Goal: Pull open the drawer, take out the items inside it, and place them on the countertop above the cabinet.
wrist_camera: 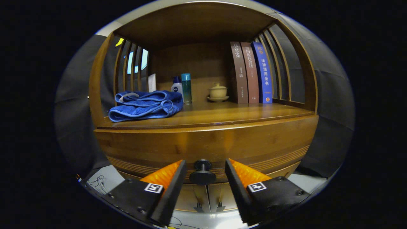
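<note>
Hand-held gripper: fingers apart, either side of knob, not touching.
Knob: black, on closed drawer front.
Desk: above drawer.
Towel: blue, on desk, up-left of knob.

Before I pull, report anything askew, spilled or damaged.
Nothing stands out. The gripper is open around the drawer knob; the blue towel, bottles, lidded cup and books sit orderly on the countertop.
</note>
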A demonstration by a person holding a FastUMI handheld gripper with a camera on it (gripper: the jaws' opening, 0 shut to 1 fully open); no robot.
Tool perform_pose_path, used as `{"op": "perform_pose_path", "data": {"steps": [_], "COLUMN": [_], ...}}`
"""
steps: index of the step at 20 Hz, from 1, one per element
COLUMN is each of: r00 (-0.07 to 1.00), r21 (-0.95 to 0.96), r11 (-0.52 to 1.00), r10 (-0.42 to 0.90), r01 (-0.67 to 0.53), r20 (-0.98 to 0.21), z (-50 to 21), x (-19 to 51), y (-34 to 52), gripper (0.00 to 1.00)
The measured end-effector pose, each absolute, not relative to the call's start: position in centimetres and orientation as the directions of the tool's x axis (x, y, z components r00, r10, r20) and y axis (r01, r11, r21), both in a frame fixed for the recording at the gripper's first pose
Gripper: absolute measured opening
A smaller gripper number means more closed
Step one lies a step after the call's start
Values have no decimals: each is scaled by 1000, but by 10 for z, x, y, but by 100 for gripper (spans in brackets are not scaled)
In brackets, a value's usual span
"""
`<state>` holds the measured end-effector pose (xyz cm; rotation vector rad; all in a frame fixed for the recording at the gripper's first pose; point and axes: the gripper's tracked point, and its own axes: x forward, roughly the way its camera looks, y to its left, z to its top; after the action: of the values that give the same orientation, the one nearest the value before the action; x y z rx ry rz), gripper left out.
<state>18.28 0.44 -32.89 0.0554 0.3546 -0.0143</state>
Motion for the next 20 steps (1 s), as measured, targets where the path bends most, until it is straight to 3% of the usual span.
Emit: {"op": "perform_pose_path", "data": {"steps": [3, 6, 12, 16, 17, 18, 19, 20], "r00": [927, 905, 921, 921, 917, 916, 914, 911], "r21": [33, -12, 25, 28, 14, 0, -6, 5], "r11": [999, 1000, 999, 999, 1000, 1000, 1000, 1000], "r10": [-18, -31, -15, -17, -18, -18, -14, -9], "r01": [33, 28, 27, 31, 26, 20, 13, 12], "r20": [-375, -425, -388, -388, -397, -400, -406, -413], "z": [-339, -355, -346, -346, -347, -346, -347, -347], "x": [186, 178, 181, 181, 179, 178, 179, 178], "y": [6, 5, 6, 6, 4, 3, 4, 4], "gripper": [56, 57, 57, 50, 44, 44, 37, 37]}}
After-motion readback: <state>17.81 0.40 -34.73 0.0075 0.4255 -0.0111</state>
